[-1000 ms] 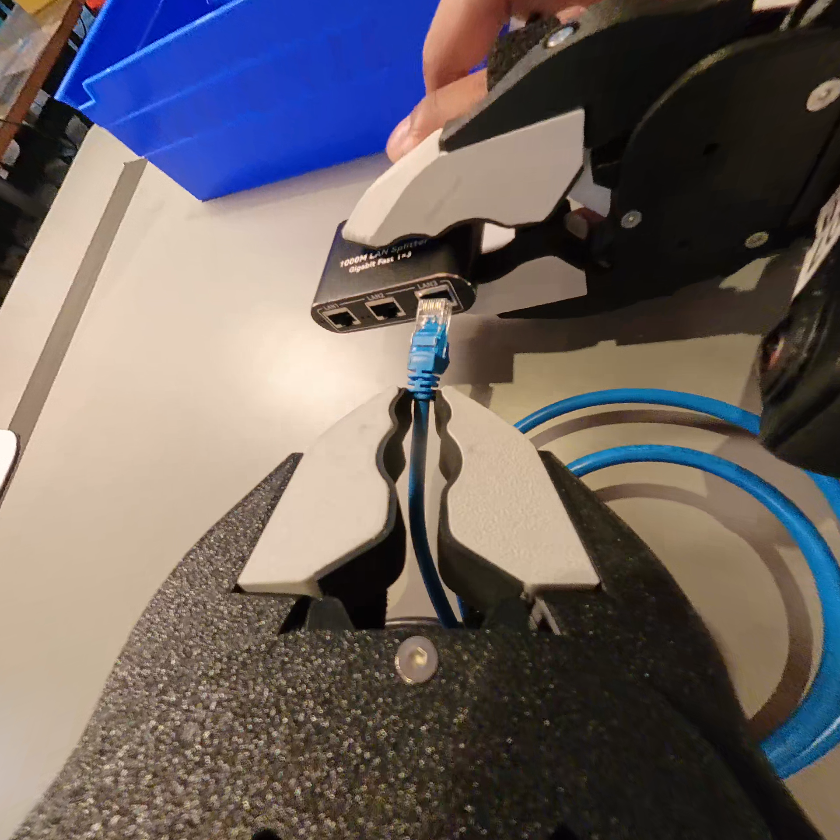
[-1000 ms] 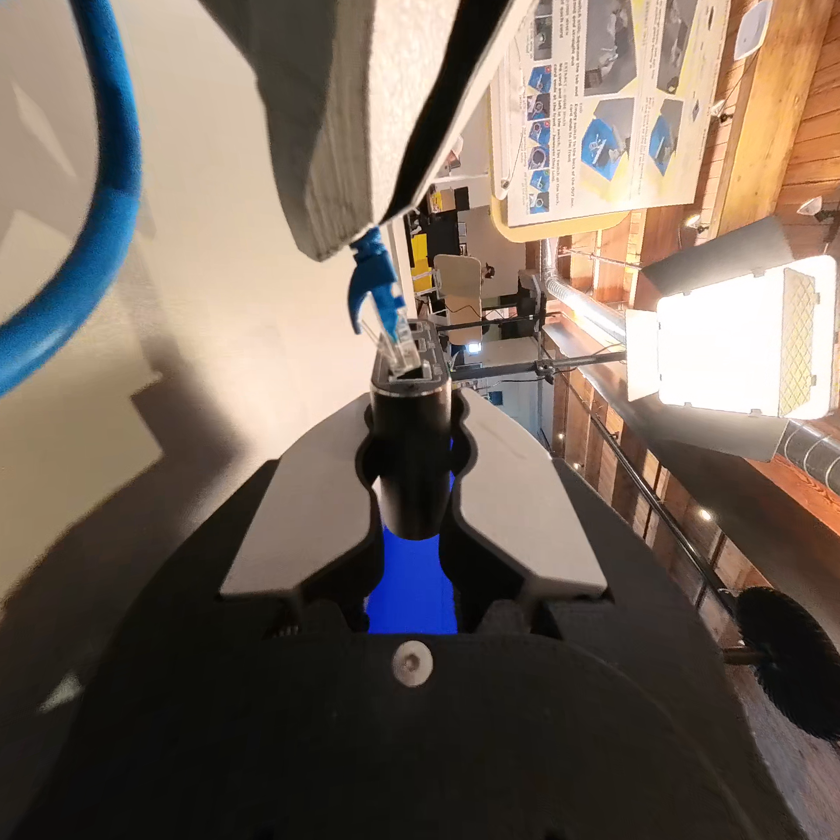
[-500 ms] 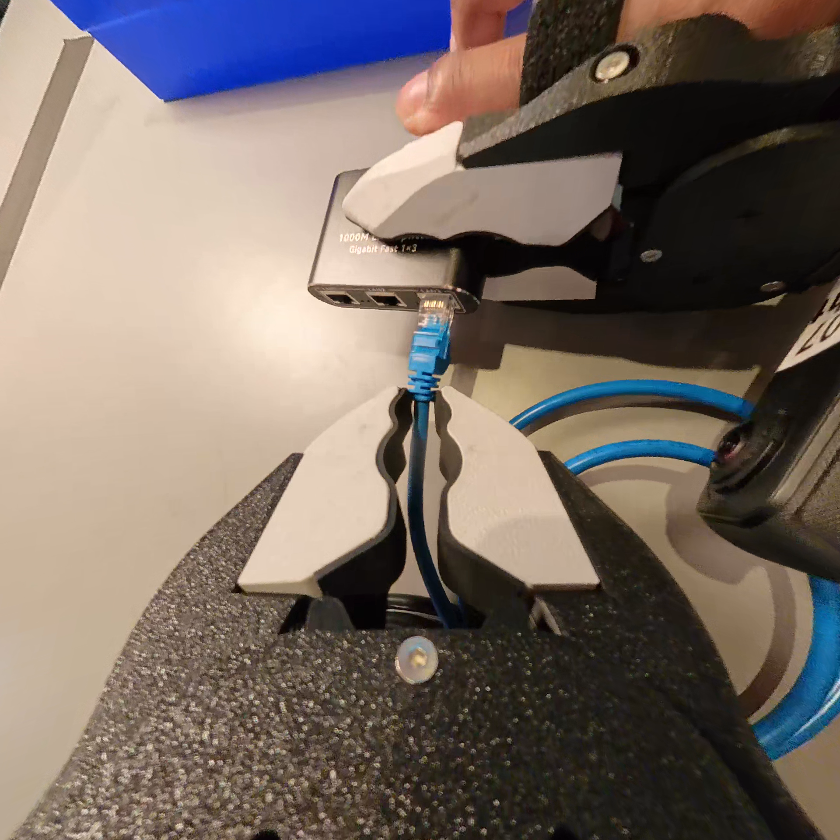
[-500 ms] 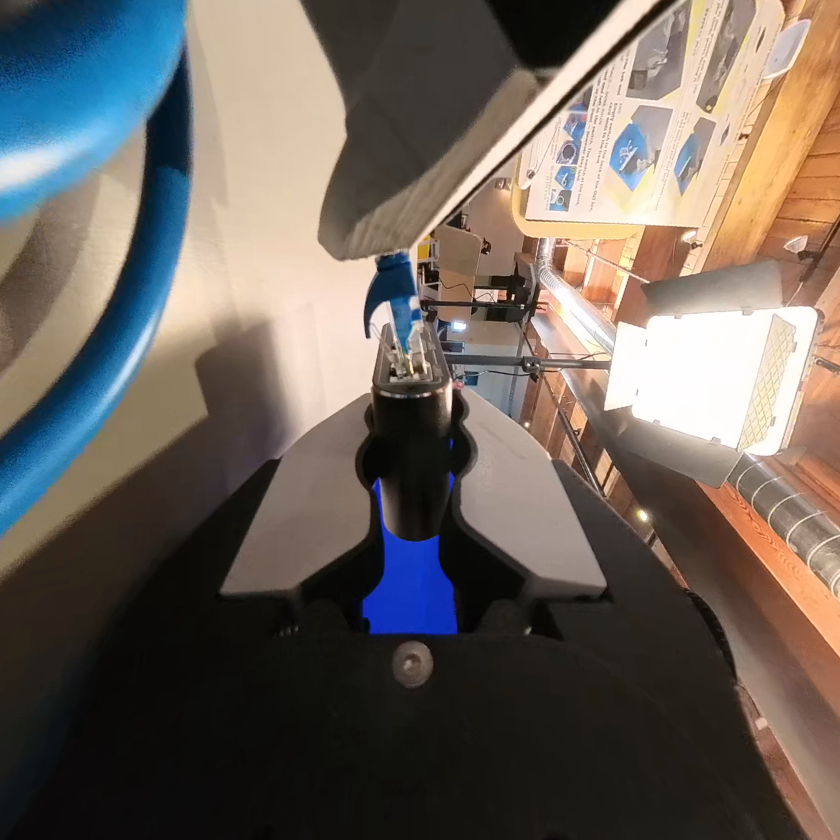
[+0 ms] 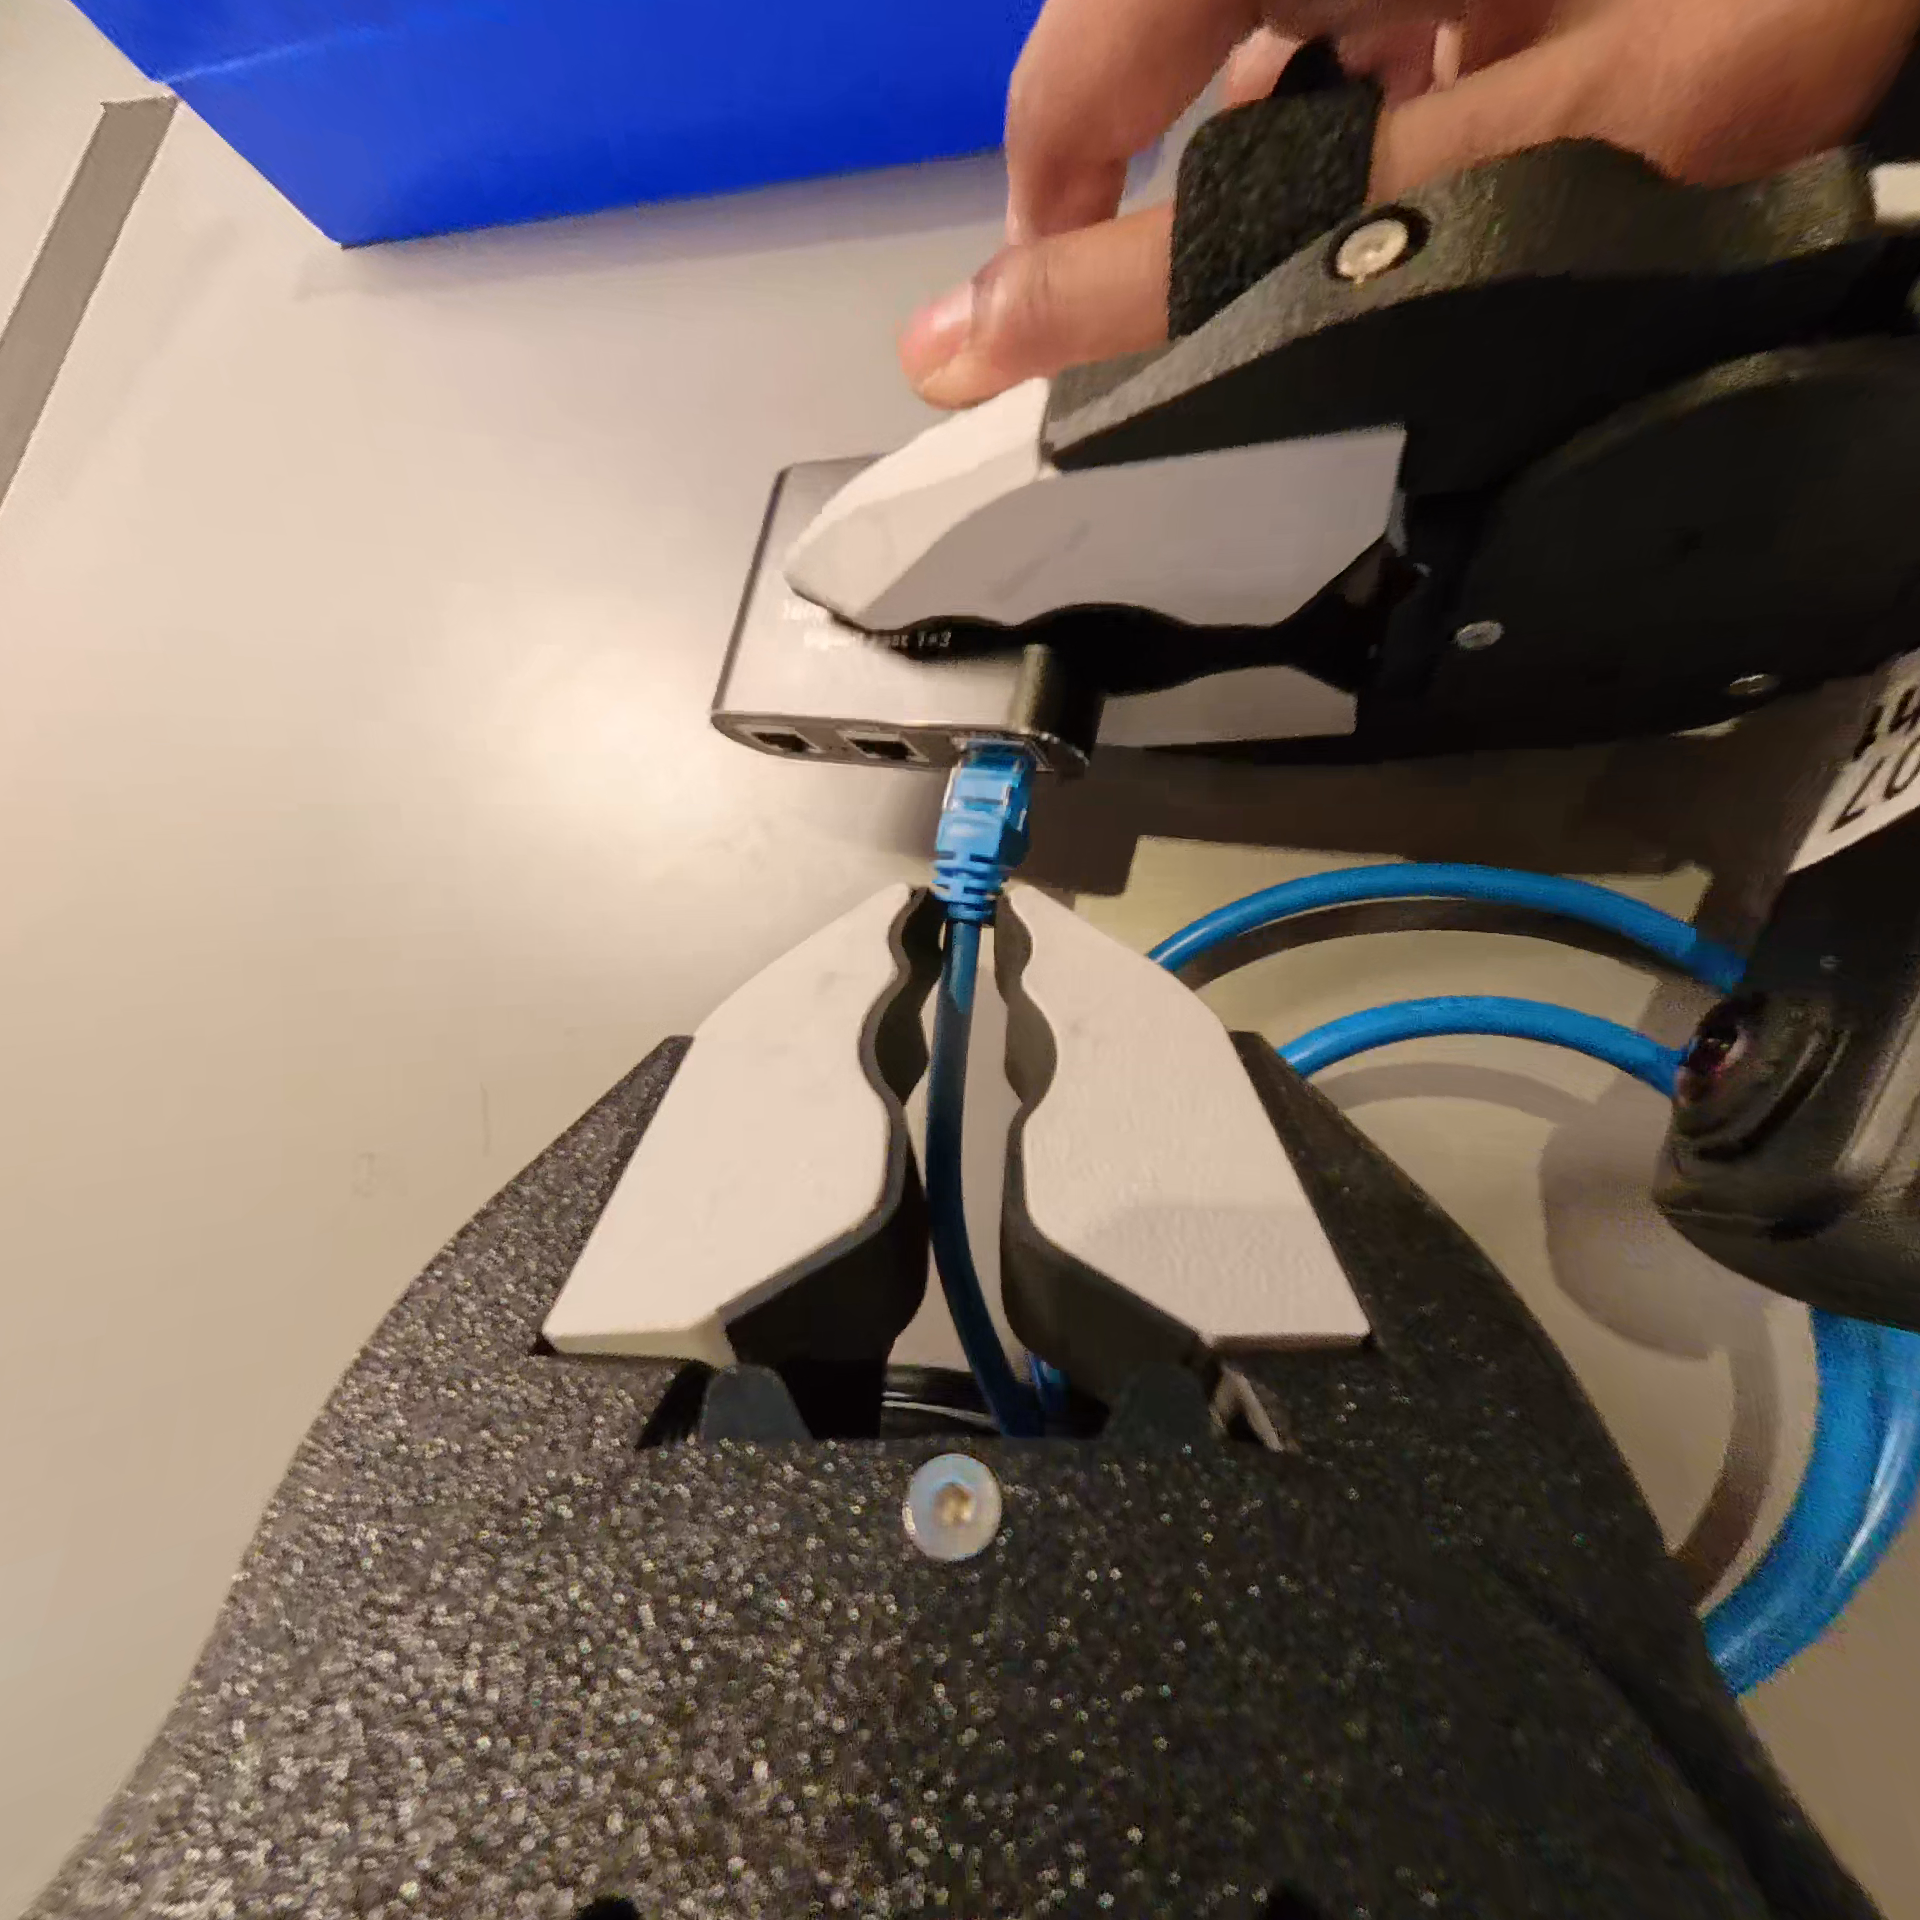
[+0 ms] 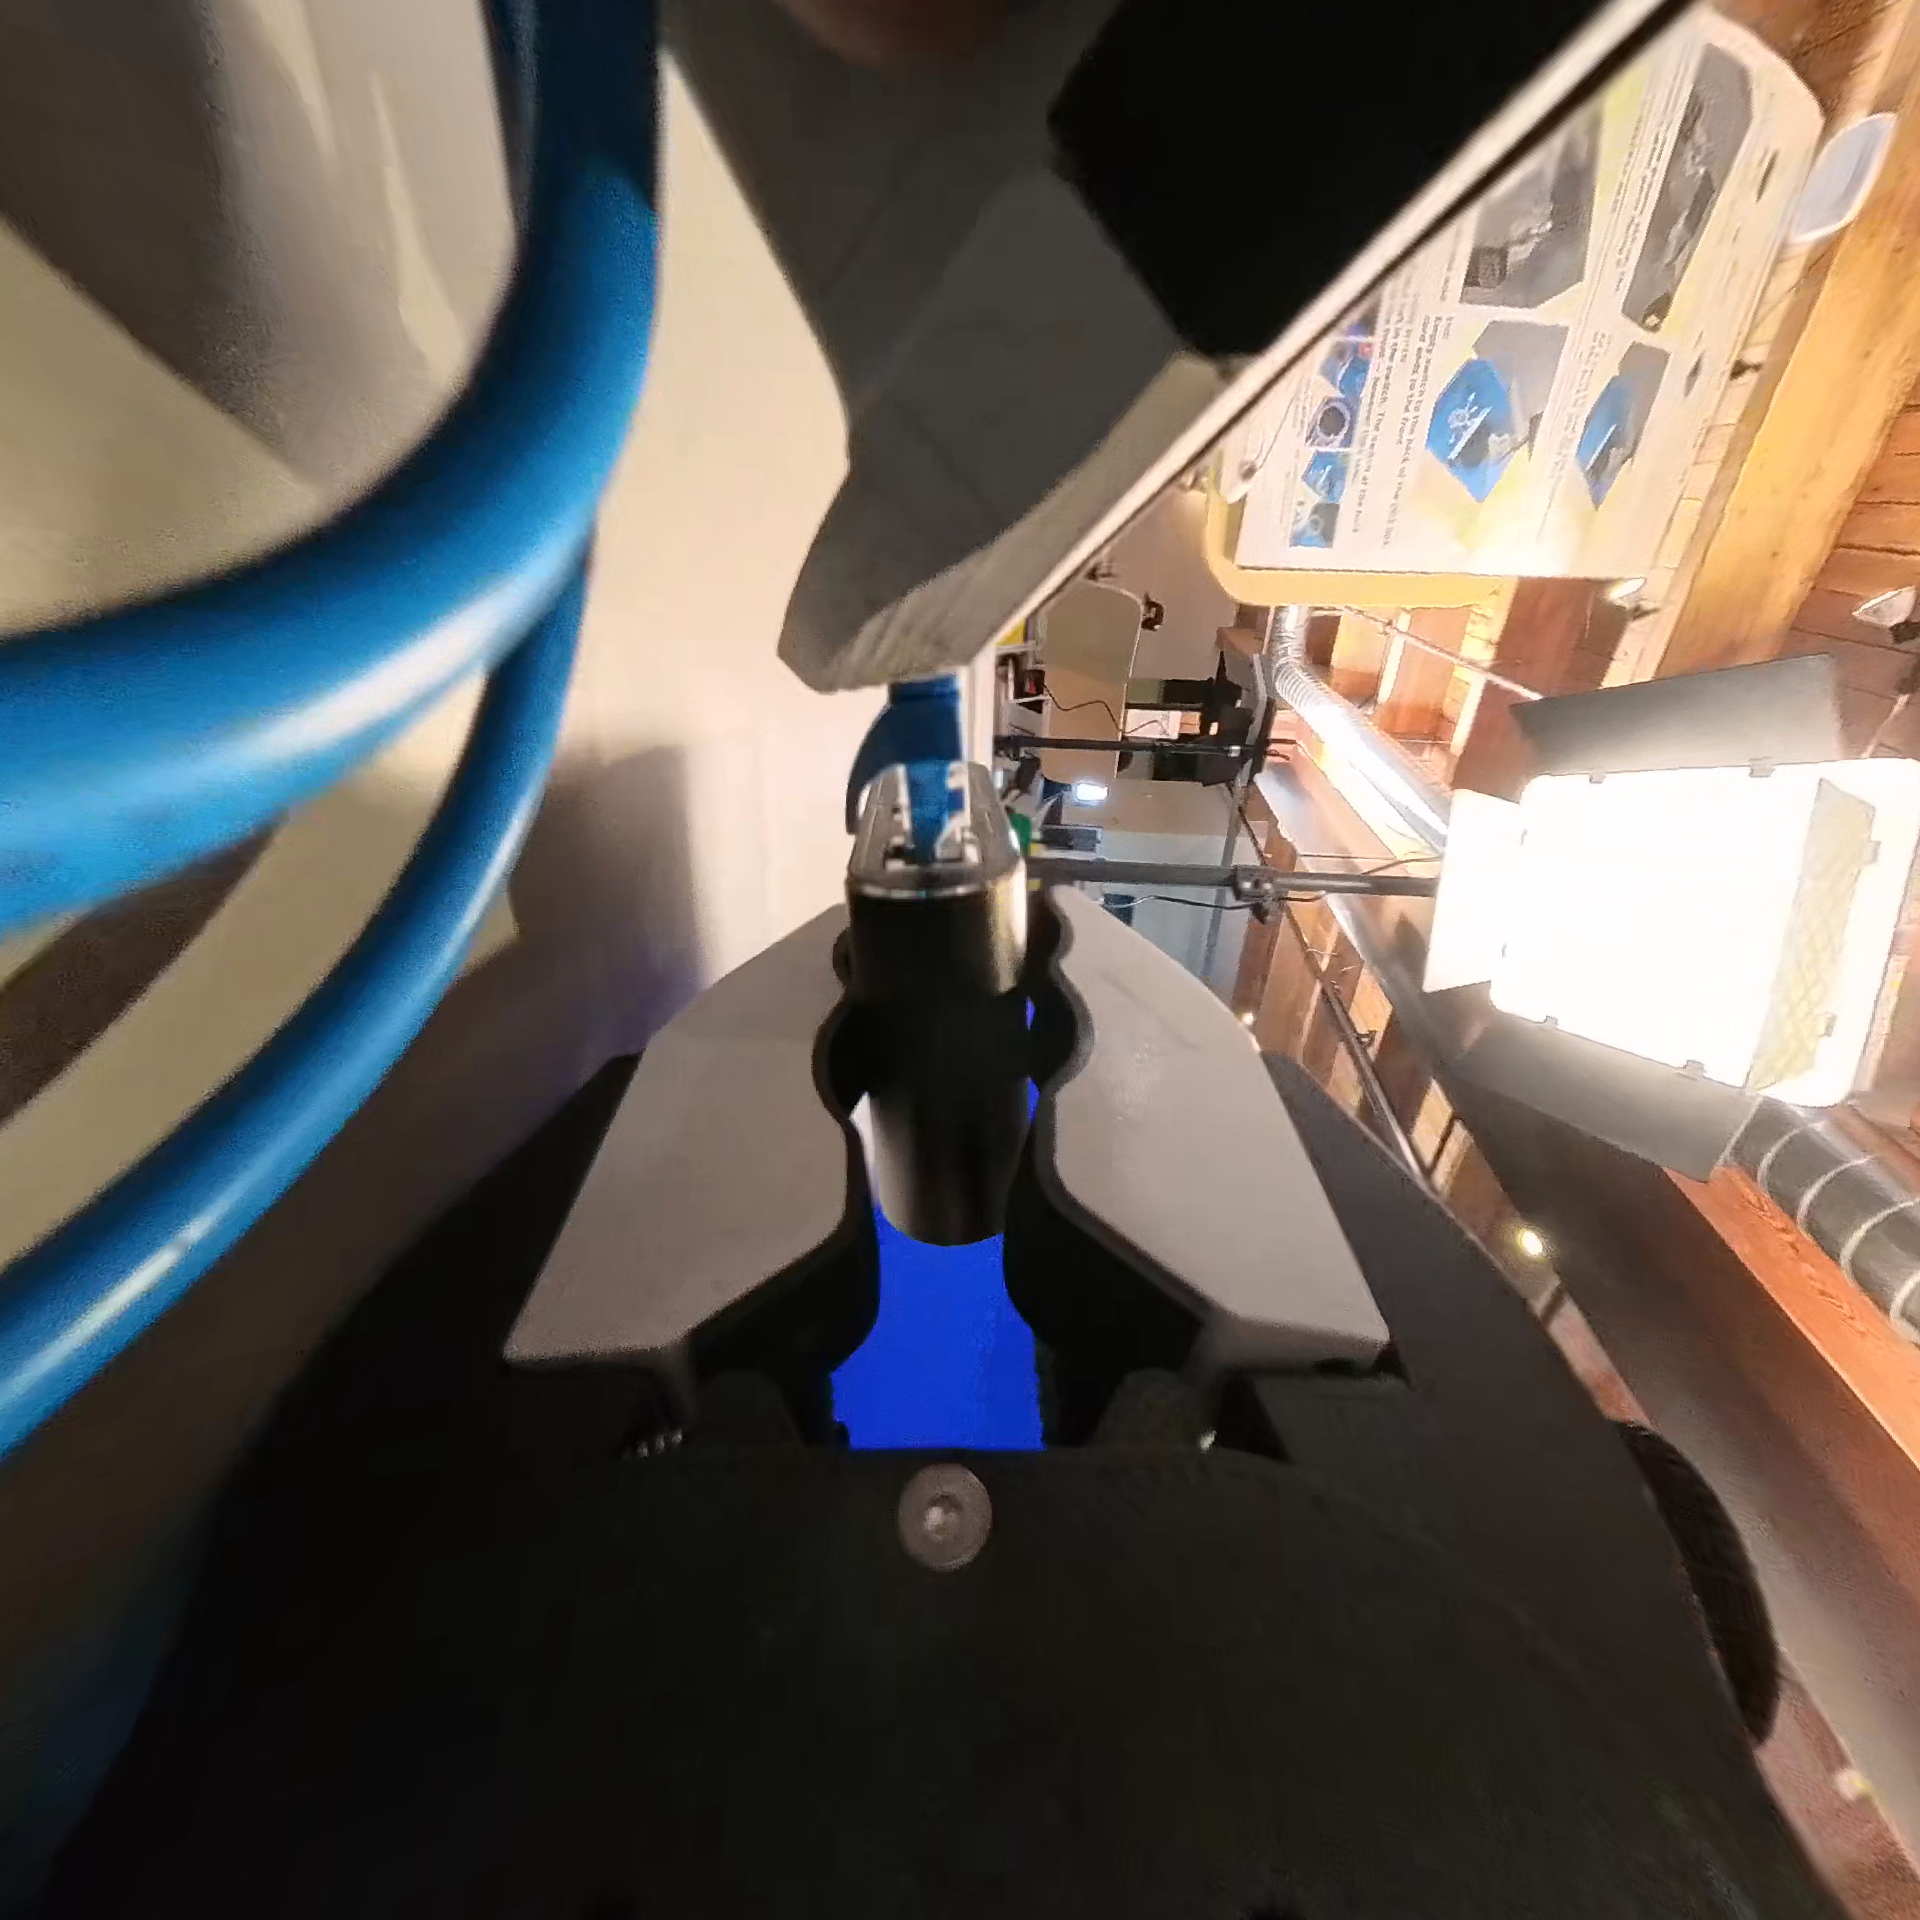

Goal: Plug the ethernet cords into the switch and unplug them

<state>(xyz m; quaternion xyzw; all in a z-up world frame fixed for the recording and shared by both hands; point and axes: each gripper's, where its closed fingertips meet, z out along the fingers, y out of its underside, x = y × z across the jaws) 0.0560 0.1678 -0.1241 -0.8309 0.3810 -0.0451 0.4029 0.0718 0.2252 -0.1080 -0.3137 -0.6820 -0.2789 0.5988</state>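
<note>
A small black switch (image 5: 883,665) with three ports is held just above the grey table. My right gripper (image 5: 810,613) comes in from the right and is shut on the switch, one finger above and one below. My left gripper (image 5: 961,914) is shut on a blue ethernet cord (image 5: 961,1039) just behind its plug (image 5: 982,805). The plug sits in the switch's rightmost port. The two ports to its left are empty. In the right wrist view the switch (image 6: 935,1039) stands edge-on between my right gripper's fingers (image 6: 940,925), with the plug (image 6: 925,800) in its far end.
The cord's slack loops (image 5: 1455,935) lie on the table (image 5: 364,727) at the right, under the right gripper. A blue bin (image 5: 571,94) stands at the table's far edge. A person's hand (image 5: 1143,208) holds the right gripper. A bright lamp (image 6: 1662,925) shows in the right wrist view. My right fingertips sit around 6 cm from my left ones.
My left gripper pushed the plug forward from just outside the rightmost port into it. Both grippers stayed shut. The view moved closer to the switch.
</note>
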